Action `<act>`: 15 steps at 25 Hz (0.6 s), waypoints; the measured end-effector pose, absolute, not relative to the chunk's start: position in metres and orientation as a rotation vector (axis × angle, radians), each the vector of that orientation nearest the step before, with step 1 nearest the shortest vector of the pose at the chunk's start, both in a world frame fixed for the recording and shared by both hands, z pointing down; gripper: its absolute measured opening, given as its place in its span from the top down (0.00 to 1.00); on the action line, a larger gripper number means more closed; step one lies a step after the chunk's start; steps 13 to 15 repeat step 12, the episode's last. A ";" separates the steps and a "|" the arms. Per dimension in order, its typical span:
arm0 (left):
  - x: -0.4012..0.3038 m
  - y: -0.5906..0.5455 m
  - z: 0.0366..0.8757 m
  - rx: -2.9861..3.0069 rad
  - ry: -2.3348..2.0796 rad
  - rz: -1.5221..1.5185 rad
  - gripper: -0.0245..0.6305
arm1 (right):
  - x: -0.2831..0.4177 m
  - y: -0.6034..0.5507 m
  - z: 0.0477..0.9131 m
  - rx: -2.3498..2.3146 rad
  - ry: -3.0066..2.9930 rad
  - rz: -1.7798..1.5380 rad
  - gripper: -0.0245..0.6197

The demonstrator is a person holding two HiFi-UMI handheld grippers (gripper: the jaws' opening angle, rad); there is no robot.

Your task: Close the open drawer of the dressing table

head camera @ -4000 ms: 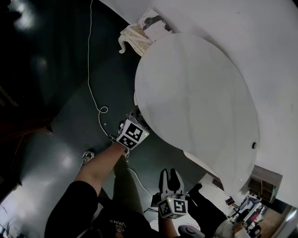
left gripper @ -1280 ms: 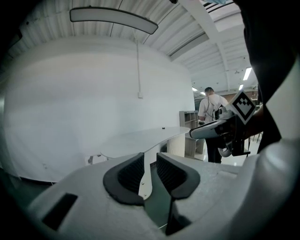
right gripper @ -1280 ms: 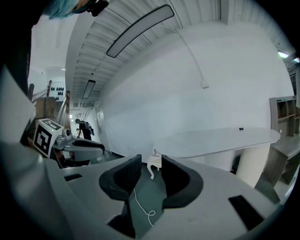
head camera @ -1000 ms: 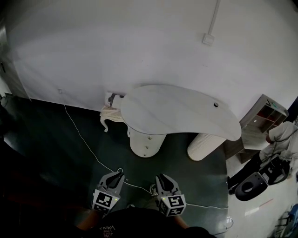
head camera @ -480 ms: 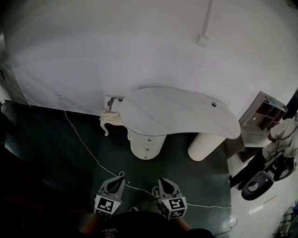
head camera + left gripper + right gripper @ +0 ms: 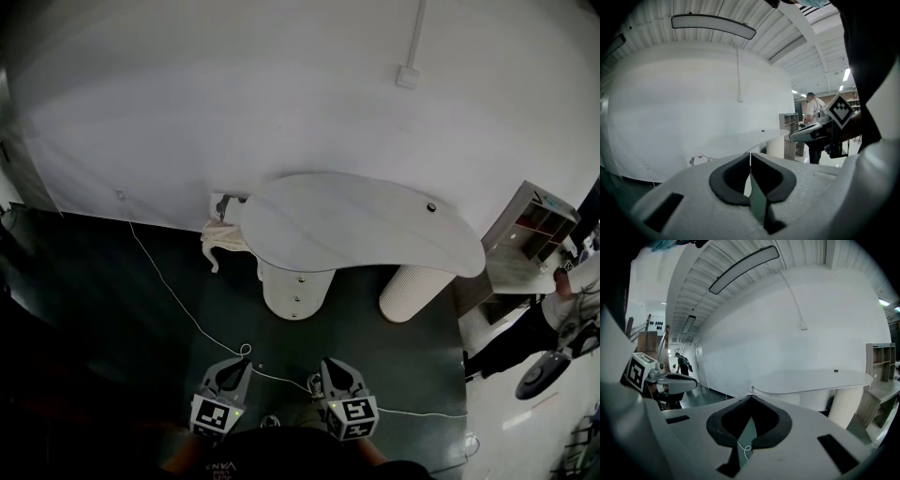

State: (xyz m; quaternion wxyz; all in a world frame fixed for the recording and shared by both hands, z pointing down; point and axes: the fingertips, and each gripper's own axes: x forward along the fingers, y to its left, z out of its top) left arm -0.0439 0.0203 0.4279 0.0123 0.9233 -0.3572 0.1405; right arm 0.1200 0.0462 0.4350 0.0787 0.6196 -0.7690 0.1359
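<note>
The left gripper and right gripper are hovering with jaws pressed together on nothing; the dressing table is standing well apart, ahead of the 2.

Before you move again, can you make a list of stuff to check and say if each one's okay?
1. The left gripper is shut with nothing in it: ok.
2. The right gripper is shut with nothing in it: ok.
3. No drawer sticks out of the drawer unit under the dressing table: ok, judging from the head view.
4. Grippers close to the drawer knobs: not ok, dark floor lies between.
5. Path free of the white cable: not ok, it crosses the floor by the grippers and could trip you.
</note>
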 end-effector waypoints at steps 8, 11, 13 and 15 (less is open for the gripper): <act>-0.040 0.019 0.425 2.880 -1.102 0.428 0.93 | 0.121 0.044 0.434 1.847 -2.303 0.411 0.95; -0.039 0.017 0.425 2.882 -1.105 0.430 0.93 | 0.122 0.042 0.434 1.846 -2.305 0.412 0.95; -0.039 0.016 0.425 2.884 -1.108 0.432 0.93 | 0.123 0.041 0.434 1.847 -2.306 0.412 0.95; -0.039 0.016 0.425 2.884 -1.108 0.432 0.93 | 0.123 0.041 0.434 1.847 -2.306 0.412 0.95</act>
